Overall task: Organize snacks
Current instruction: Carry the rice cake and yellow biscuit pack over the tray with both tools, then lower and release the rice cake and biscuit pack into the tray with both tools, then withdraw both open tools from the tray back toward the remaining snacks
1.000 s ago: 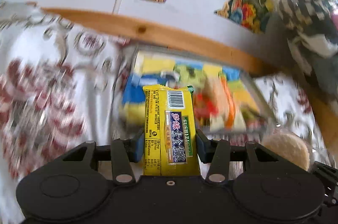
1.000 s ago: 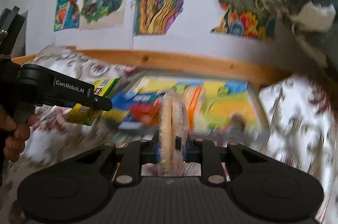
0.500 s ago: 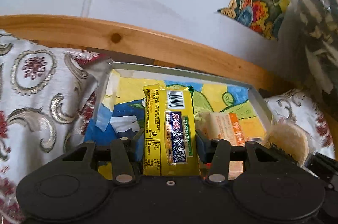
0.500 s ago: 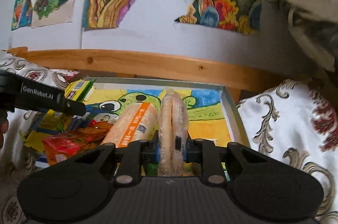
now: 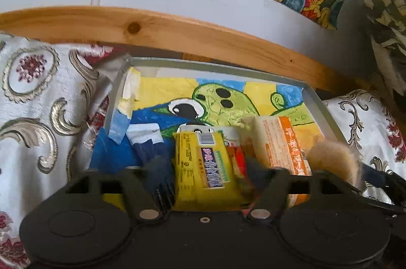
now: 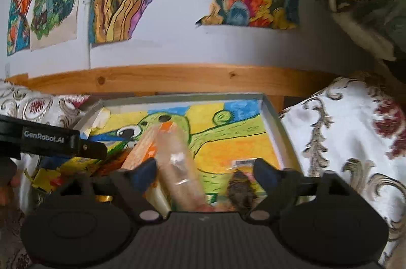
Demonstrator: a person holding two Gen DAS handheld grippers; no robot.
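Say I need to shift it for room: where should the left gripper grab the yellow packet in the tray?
Pinch the yellow packet across its narrow width, on the long edges near mid-length, coming from its near end. It lies lengthwise between the fingers of the open left gripper. A red packet crowds its right edge.

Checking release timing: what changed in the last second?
Both grippers opened over the tray. The left gripper let go of the yellow snack packet; the right gripper released the clear-wrapped round crackers, now tilted left. Earlier both approached the tray. The orange-striped packet stayed put.
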